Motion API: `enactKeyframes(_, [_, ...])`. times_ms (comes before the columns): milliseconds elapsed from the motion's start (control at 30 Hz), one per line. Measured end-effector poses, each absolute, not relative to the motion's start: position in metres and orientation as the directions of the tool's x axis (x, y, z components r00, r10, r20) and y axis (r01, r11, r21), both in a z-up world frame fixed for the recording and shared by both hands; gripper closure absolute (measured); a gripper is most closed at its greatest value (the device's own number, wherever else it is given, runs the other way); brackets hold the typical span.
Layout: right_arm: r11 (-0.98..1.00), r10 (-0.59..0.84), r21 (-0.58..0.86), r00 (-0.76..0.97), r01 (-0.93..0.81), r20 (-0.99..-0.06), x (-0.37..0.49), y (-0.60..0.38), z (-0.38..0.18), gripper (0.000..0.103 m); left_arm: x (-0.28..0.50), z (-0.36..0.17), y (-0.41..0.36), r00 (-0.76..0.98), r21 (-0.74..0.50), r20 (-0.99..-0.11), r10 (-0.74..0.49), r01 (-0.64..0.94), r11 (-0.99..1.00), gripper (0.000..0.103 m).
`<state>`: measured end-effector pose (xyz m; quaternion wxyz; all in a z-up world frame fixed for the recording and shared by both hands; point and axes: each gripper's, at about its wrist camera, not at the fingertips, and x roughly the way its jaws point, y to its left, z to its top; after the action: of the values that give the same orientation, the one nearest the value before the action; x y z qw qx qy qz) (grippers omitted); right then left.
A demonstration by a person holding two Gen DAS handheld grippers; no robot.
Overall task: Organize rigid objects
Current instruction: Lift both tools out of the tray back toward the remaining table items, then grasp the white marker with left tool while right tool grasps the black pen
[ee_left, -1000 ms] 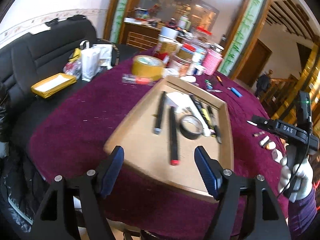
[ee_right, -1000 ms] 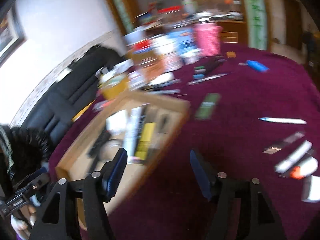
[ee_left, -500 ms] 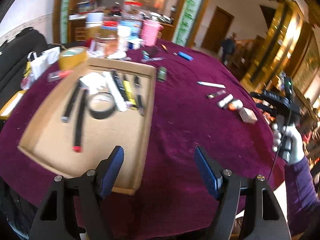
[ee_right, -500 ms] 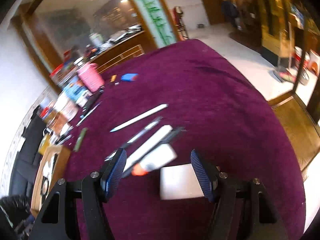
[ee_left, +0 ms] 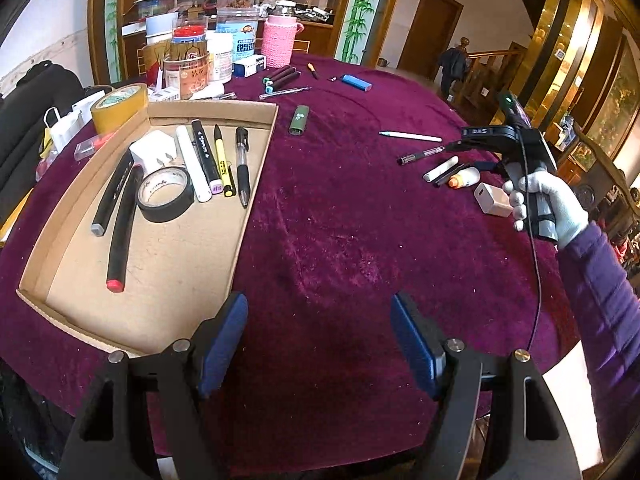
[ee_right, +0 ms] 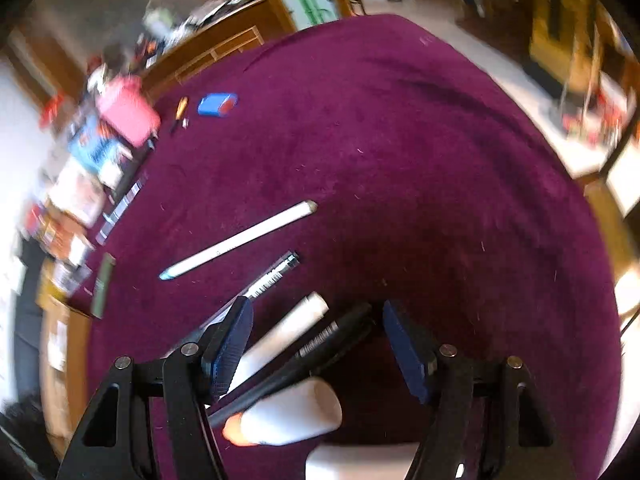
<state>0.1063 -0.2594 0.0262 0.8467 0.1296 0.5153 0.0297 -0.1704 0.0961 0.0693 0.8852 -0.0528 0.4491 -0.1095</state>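
White charger (ee_right: 352,465) cut off below

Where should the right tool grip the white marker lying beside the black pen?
Probably mid-barrel, from above, on the white marker. It lies flat on the cloth with the black pen close along one side, so the pads should straddle the barrel crosswise. The right tool is closing above both, touching neither.

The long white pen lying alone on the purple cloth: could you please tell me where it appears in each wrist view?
Left wrist view: the white pen lies right of centre, in the upper half, beyond the clear pen.
Right wrist view: it lies left of centre, slanting up to the right.
Shared landmark: the blue lighter, farther off on the cloth.
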Motion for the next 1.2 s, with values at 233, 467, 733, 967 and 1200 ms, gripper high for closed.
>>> enactKeyframes(233, [0.97,0.233,0.243,0.417,-0.031,-0.879,0.095,-0.22,0.027,0.085,-0.165,0.06,0.092,0.543,-0.215,-0.796,-0.266,0.156,0.964,0.03])
enactKeyframes(467, [0.906,0.423,0.394,0.296,-0.156,-0.856,0.054,-0.173,0.022,0.084,-0.163,0.058,0.092,0.54,-0.221,-0.796,-0.272,0.16,0.962,0.03])
enactKeyframes(733, [0.902,0.432,0.363,0.538,-0.236,-0.724,0.023,-0.186,0.049,0.055,-0.153,0.056,0.073,0.519,-0.243,-0.797,-0.309,0.194,0.951,0.03])
enactKeyframes(967, [0.909,0.361,0.404,0.678,-0.102,-0.641,0.015,-0.23,0.043,0.055,-0.112,0.055,0.017,0.513,-0.233,-0.784,-0.349,0.277,0.932,0.031])
enactKeyframes(1200, [0.89,0.381,0.444,0.701,-0.102,-0.603,0.012,-0.241,0.049,0.052,-0.062,0.032,-0.032,0.454,-0.206,-0.82,-0.348,0.333,0.92,0.06])
